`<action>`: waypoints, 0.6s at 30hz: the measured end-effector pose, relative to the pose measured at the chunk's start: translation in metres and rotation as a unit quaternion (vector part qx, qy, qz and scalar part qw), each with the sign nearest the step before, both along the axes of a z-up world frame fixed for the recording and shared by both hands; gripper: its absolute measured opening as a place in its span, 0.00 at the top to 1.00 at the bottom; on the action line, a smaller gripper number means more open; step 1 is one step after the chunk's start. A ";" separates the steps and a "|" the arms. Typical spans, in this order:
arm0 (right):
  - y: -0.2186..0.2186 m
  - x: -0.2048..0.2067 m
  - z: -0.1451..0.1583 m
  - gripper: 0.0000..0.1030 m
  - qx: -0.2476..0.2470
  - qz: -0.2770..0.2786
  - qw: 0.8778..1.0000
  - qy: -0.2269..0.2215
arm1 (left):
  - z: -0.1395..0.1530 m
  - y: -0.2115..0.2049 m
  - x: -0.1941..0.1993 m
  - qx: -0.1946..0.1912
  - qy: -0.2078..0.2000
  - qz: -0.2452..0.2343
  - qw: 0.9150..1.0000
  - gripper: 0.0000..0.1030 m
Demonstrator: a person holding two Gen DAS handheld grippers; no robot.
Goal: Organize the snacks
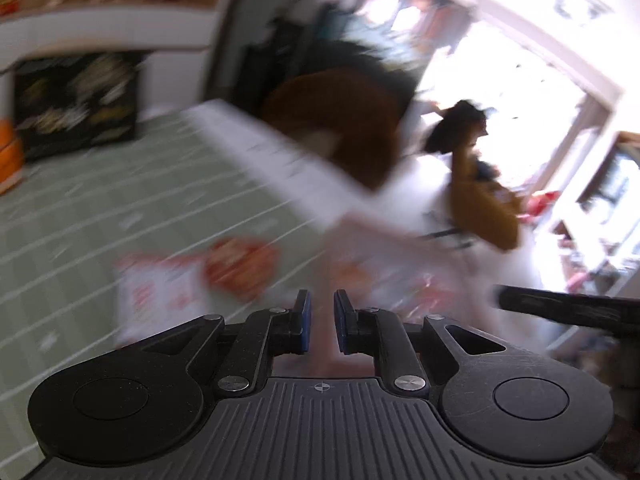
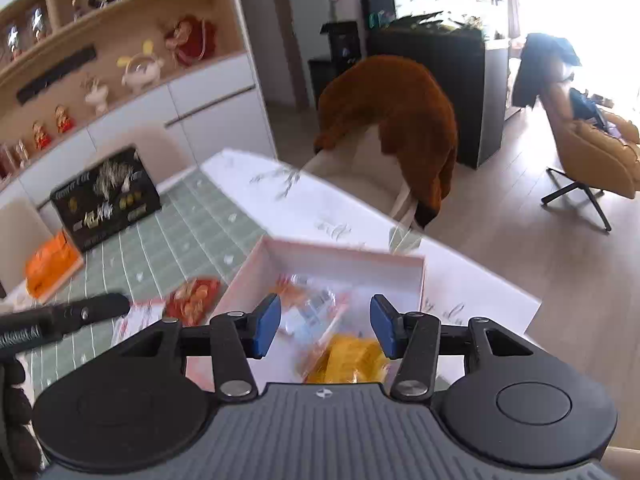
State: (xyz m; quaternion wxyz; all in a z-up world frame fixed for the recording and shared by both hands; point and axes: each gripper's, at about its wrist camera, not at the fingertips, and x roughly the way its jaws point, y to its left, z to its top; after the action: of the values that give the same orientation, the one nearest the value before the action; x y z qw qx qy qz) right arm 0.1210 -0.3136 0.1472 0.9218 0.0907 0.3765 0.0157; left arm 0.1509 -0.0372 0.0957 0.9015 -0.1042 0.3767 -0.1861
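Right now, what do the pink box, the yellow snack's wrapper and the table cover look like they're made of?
The pink box looks like thin matte cardboard: straight, flat walls with crisp edges. The yellow snack's wrapper seems to be clear glossy plastic film, crinkled and catching light. The table cover looks like a soft green grid-printed cloth or vinyl; the picture leaves that open.

Both grippers, left gripper [image 1: 320,320] and right gripper [image 2: 325,326]: black linkage arms, silver pivot screws, blue pads on the jaws, ribbed grey housing with a small crosshair mark, round black caps either side.
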 end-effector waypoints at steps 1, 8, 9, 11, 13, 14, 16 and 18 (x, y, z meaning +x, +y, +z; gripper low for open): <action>0.007 -0.005 -0.008 0.48 0.006 0.015 1.000 0.009 | -0.012 0.010 0.004 0.002 0.016 0.013 1.000 0.85; 0.085 -0.035 -0.086 0.42 -0.013 0.097 0.992 0.085 | -0.039 -0.008 0.050 0.034 0.016 -0.052 0.998 0.83; 0.095 -0.040 -0.096 0.42 -0.018 0.102 0.990 0.094 | -0.039 -0.017 0.054 0.040 0.008 -0.063 0.997 0.83; 0.110 -0.049 -0.110 0.42 -0.026 0.110 0.988 0.108 | -0.045 -0.036 0.067 0.057 0.002 -0.083 0.995 0.82; 0.122 -0.056 -0.116 0.42 -0.045 0.116 0.986 0.108 | -0.053 -0.053 0.082 0.084 0.013 -0.104 0.991 0.82; 0.125 -0.060 -0.117 0.42 -0.061 0.118 0.986 0.103 | -0.060 -0.059 0.089 0.095 0.018 -0.116 0.988 0.83; 0.126 -0.065 -0.118 0.42 -0.089 0.118 0.984 0.103 | -0.066 -0.062 0.097 0.079 0.011 -0.141 0.987 0.85; 0.119 -0.069 -0.118 0.42 -0.101 0.115 0.983 0.101 | -0.071 -0.060 0.099 0.087 0.013 -0.149 0.985 0.83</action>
State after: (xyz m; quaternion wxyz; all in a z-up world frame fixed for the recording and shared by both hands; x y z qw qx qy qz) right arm 0.0516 -0.1945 0.0290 0.8755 -0.0459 0.4753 0.0741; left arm 0.2496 -0.0968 0.0250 0.8645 0.0291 0.4141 -0.2834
